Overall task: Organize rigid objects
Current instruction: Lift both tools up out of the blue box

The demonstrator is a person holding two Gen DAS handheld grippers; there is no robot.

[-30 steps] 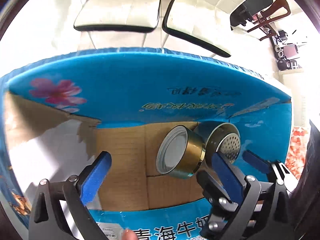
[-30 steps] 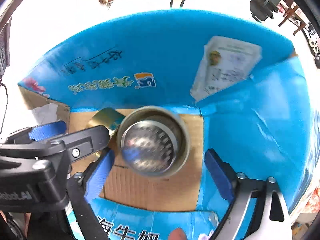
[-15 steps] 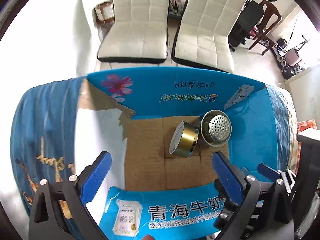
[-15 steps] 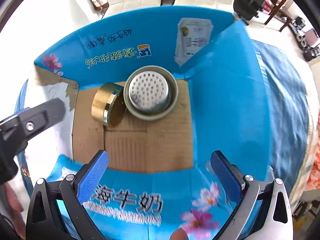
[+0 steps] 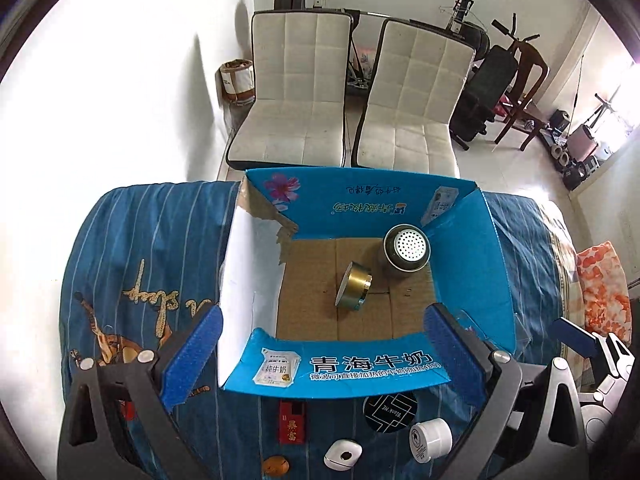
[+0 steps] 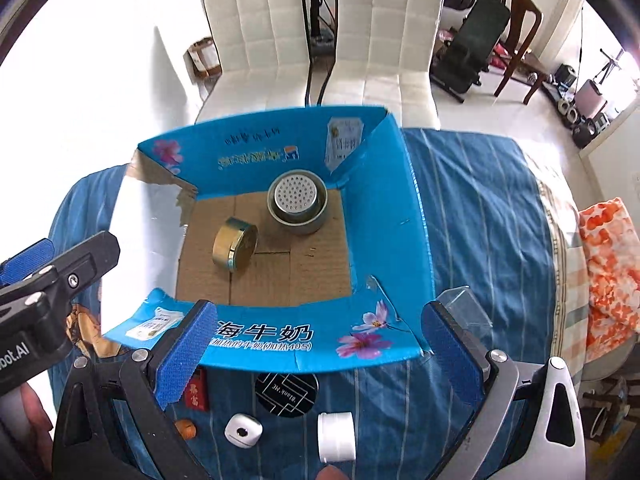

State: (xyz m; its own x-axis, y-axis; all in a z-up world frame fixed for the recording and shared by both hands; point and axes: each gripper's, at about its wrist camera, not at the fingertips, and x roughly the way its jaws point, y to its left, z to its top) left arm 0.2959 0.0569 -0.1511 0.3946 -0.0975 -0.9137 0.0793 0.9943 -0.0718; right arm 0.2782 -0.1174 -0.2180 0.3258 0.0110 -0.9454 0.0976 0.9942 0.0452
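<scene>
A blue cardboard box (image 5: 360,200) (image 6: 384,240) stands open on a blue striped cloth. On its brown floor a gold round tin (image 5: 354,290) (image 6: 235,249) lies on its side beside a steel perforated cup (image 5: 407,250) (image 6: 297,206). My left gripper (image 5: 322,358) hangs open and empty above the box's near wall. My right gripper (image 6: 320,354) is open and empty too, over the same near wall. In front of the box lie a black round disc (image 5: 390,410) (image 6: 287,394), a white jar (image 5: 430,438) (image 6: 336,436), a white small case (image 5: 342,454) (image 6: 243,431), a red box (image 5: 292,422) (image 6: 198,390) and a small orange piece (image 5: 276,465) (image 6: 186,428).
Two white padded chairs (image 5: 296,92) (image 5: 416,100) stand behind the table. An orange patterned cushion (image 5: 604,288) lies at the right. A clear plastic piece (image 6: 464,308) sits by the box's near right corner. Exercise gear and a wooden chair (image 5: 520,80) fill the far right.
Both grippers have risen and drawn back out of the box, leaving the tin and the steel cup on its floor. The small objects in front of the box have come into view.
</scene>
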